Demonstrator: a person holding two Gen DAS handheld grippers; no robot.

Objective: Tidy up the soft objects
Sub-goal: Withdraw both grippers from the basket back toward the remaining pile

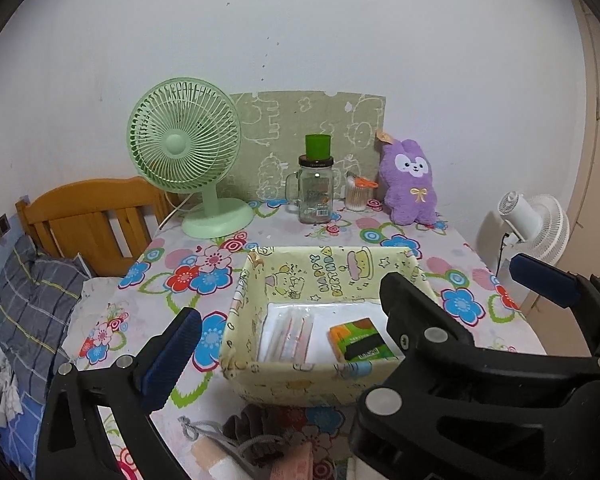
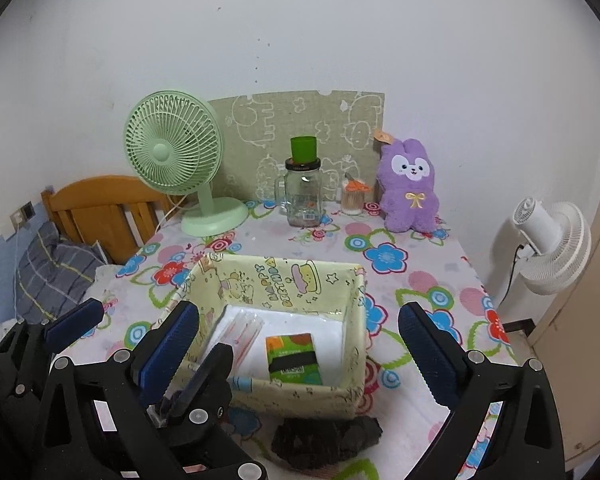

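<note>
Step in hand, as I read it: between picks. Both grippers sat above the near edge of the pale yellow cartoon-print fabric storage box [image 2: 284, 394], neither carrying anything.

Right gripper [image 2: 296, 344]: jaws wide, nothing between the blue pads. Left gripper [image 1: 284, 320]: jaws also stood wide and empty; it showed at lower left of the right wrist view, just beside the right one.

Already in the box: a green-and-orange small packet [image 2: 294, 358] and a clear-wrapped flat pack with pink stripes [image 2: 242, 332], both flat on the white bottom.

Soft things left out: a dark crumpled cloth lump [image 2: 326, 438] on the flower-print tablecloth [image 2: 412, 280], touching or just before the box's near wall; a grey drawstring fabric piece [image 1: 236, 436] beside pinkish cloth in the left wrist view. The purple plush rabbit toy [image 2: 410, 186] stood upright at the far end by the wall, well apart from the box.

Next move likely calls for tipping one gripper down onto the dark lump, closing deep enough to catch the bulk, then lifting over the wall.

Both grippers pointed forward and moderately downward.
</note>
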